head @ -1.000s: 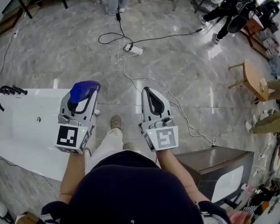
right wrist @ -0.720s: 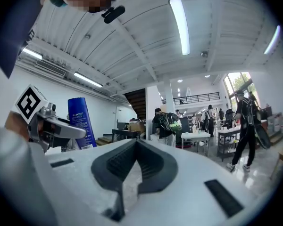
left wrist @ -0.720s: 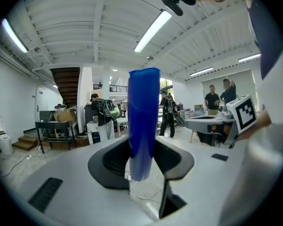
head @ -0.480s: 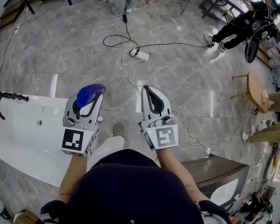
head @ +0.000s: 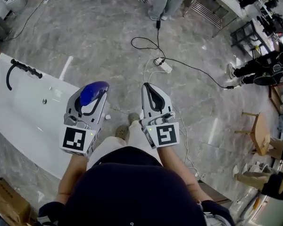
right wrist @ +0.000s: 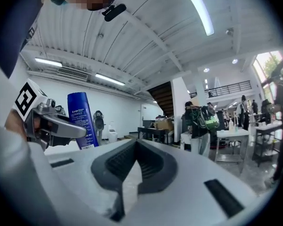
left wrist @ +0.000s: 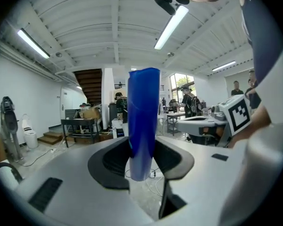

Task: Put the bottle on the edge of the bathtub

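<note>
2 grippers: left gripper point(head: 91, 97) clamped on blue bottle point(head: 95, 89) near bathtub point(head: 19, 112); right gripper point(head: 149, 89) jaws together, empty.

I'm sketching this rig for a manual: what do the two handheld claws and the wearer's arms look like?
Left claw and right claw are pale grey, tapered shells with black ribbed pads. Each carries a cube of black-and-white square markers. The wearer's top is dark, short-sleeved.

Grey-white left tool point(head: 95, 90), right tool point(head: 148, 87); dark top point(head: 132, 187)
</note>
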A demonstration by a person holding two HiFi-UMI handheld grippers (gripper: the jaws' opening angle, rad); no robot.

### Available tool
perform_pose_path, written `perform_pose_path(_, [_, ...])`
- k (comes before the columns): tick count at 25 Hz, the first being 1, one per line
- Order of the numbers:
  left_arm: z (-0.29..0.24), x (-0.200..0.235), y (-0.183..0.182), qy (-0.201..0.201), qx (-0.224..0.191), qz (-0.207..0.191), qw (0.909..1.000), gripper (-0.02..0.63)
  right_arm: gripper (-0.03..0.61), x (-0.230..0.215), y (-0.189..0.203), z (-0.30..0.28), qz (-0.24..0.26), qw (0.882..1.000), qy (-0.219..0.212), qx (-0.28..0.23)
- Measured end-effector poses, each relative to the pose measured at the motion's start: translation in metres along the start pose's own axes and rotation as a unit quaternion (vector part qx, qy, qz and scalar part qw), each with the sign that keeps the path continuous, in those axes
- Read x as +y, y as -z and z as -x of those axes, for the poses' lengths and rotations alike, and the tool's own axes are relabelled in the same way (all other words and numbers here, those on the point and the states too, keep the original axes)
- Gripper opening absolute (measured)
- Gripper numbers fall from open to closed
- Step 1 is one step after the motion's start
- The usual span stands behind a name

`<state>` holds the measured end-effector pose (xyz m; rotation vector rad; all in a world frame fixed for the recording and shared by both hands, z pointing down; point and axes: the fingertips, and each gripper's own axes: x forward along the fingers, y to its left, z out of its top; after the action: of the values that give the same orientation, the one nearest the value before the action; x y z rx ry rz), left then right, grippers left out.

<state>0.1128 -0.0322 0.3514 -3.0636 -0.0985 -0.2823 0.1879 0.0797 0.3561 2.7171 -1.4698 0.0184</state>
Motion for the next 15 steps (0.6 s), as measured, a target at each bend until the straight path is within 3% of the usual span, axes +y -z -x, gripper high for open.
perform_pose_path(8, [0.025, 0.064, 0.005, -0.136, 0.015, 0.017, 0.9904, 0.152, 0.000, 0.061, -0.014, -0.085, 0.010, 0.986, -0.166, -0.029])
perform_pose_path(10, [0.035, 0.081, 0.006, -0.184, 0.013, 0.027, 0.9824, 0.152, 0.000, 0.076, -0.019, -0.106, 0.014, 0.977, -0.209, -0.035])
perform_pose_path(15, [0.061, 0.108, -0.004, -0.302, 0.004, 0.034, 0.9526, 0.152, 0.000, 0.103, -0.041, -0.140, 0.023, 0.949, -0.308, -0.062])
